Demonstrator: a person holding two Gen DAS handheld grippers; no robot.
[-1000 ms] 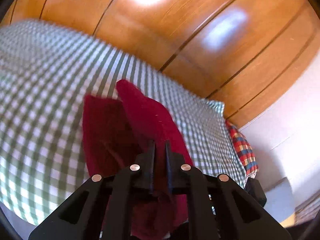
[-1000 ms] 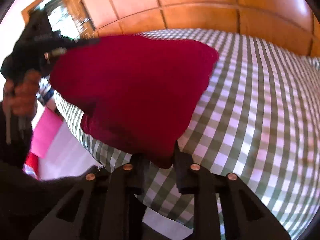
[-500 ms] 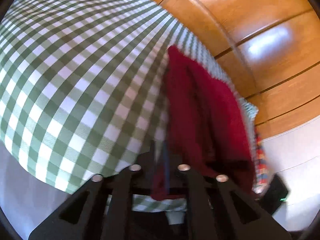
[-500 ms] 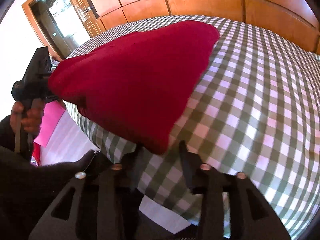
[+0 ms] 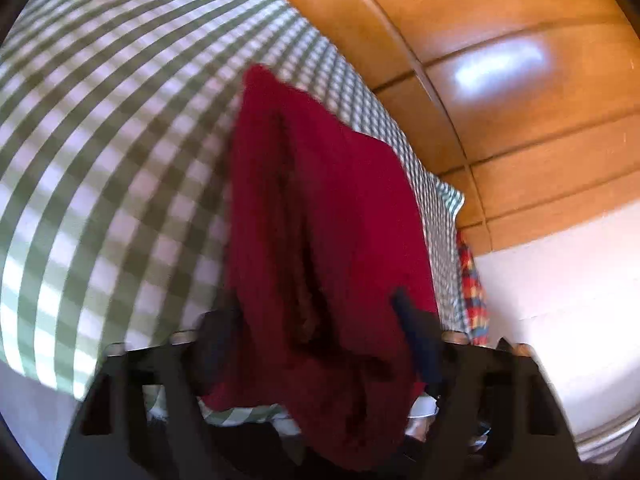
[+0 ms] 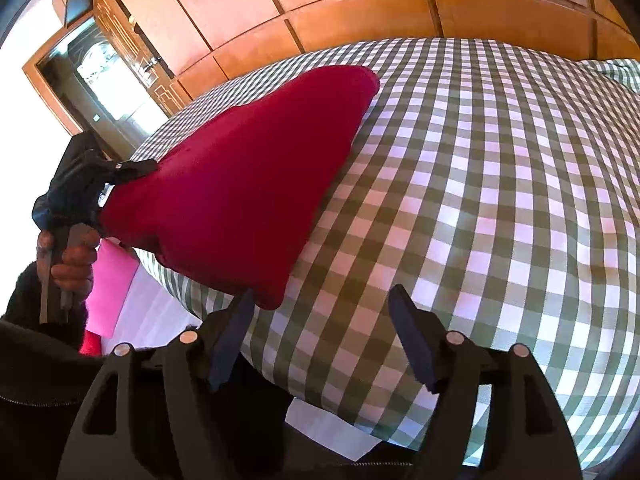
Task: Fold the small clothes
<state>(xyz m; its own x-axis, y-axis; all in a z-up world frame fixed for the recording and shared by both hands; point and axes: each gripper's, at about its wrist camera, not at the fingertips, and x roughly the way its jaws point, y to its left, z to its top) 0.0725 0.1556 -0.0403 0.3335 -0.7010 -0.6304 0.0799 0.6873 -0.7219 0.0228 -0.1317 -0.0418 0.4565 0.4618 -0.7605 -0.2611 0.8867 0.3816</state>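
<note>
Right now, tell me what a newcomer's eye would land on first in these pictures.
The dark red garment grabs attention, draped across the near left part of the green-checked bedspread. The right tool hangs open just beside its corner, while the left tool has the cloth bunched between its fingers. Glossy wooden panelling rises behind.
</note>
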